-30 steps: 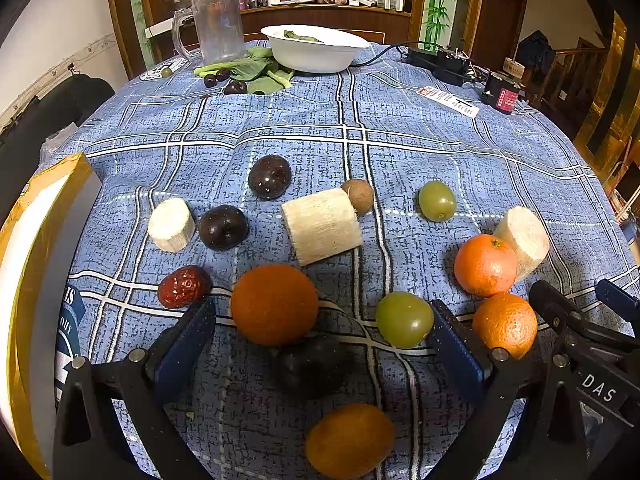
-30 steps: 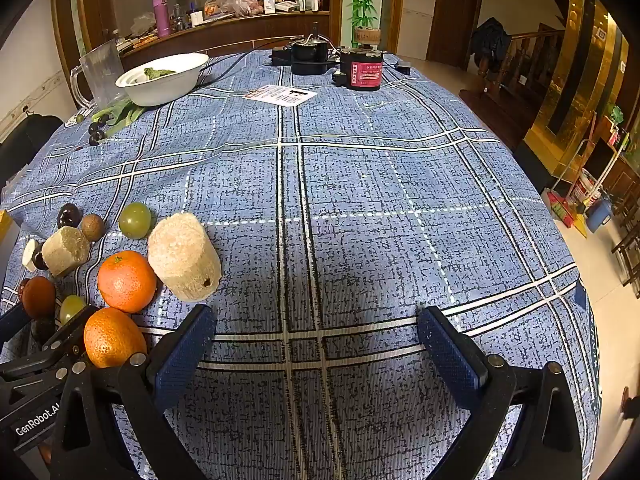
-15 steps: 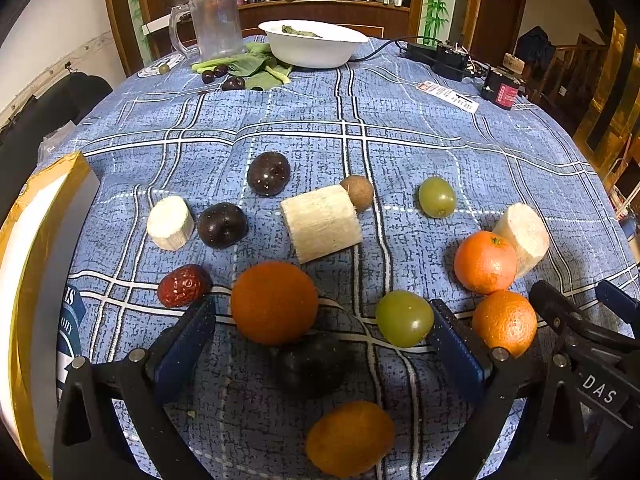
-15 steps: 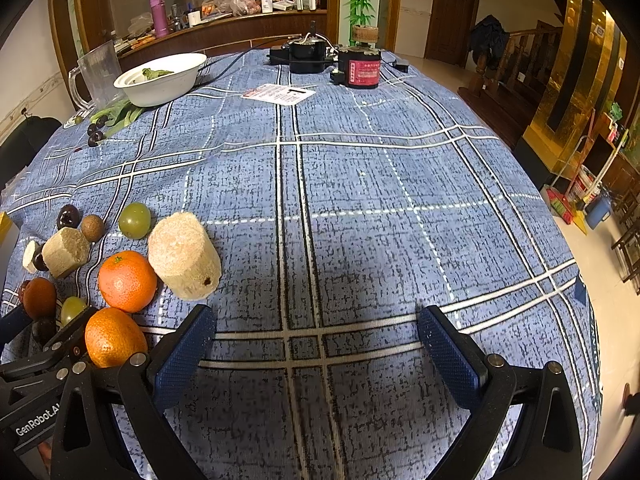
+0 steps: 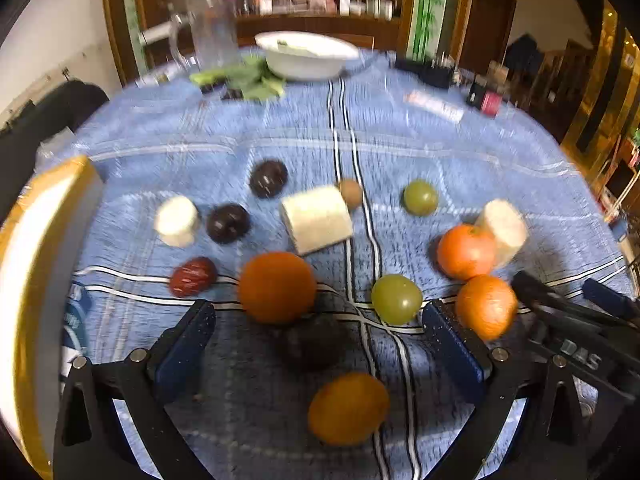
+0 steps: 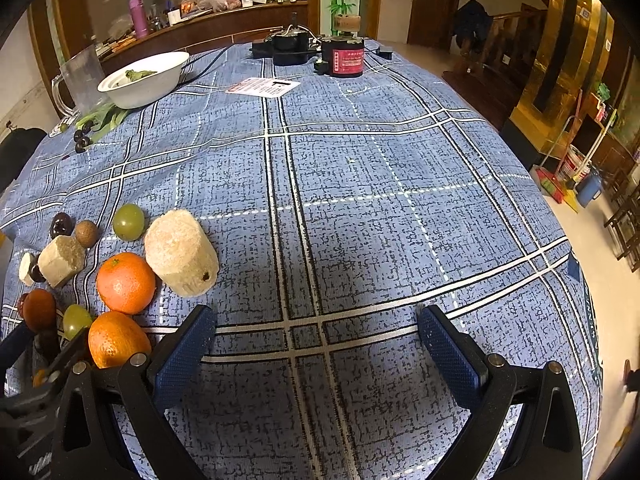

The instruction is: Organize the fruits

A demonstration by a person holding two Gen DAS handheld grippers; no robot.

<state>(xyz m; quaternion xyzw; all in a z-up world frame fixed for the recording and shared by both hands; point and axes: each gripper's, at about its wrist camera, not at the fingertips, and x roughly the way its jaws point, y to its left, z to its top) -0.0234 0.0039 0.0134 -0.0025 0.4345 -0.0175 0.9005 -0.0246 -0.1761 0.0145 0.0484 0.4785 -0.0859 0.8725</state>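
Observation:
Fruits lie loose on the blue checked tablecloth [image 5: 400,128]. My left gripper [image 5: 318,336] is open and empty; a dark plum [image 5: 314,342] lies between its fingers, an orange [image 5: 277,287] and a green grape [image 5: 396,298] just beyond, and a small orange [image 5: 348,408] near the camera. Further out lie sugarcane pieces [image 5: 316,218], dark plums [image 5: 228,223], a red date [image 5: 193,276], a brown longan [image 5: 351,193] and two oranges [image 5: 466,252]. My right gripper [image 6: 316,344] is open and empty over bare cloth, right of an orange [image 6: 126,282] and a sugarcane piece [image 6: 180,252].
A yellow-edged box [image 5: 36,280] stands at the left table edge. At the far side are a white bowl [image 5: 306,54], a glass jug [image 5: 210,36], green leaves [image 5: 244,78], a paper slip [image 6: 262,87] and a red-black device [image 6: 347,58]. The table drops off at the right.
My left gripper has tilted or moved up slightly, so the left wrist view is blurred and the scene has shifted down. The right gripper has barely moved. No fruit has moved.

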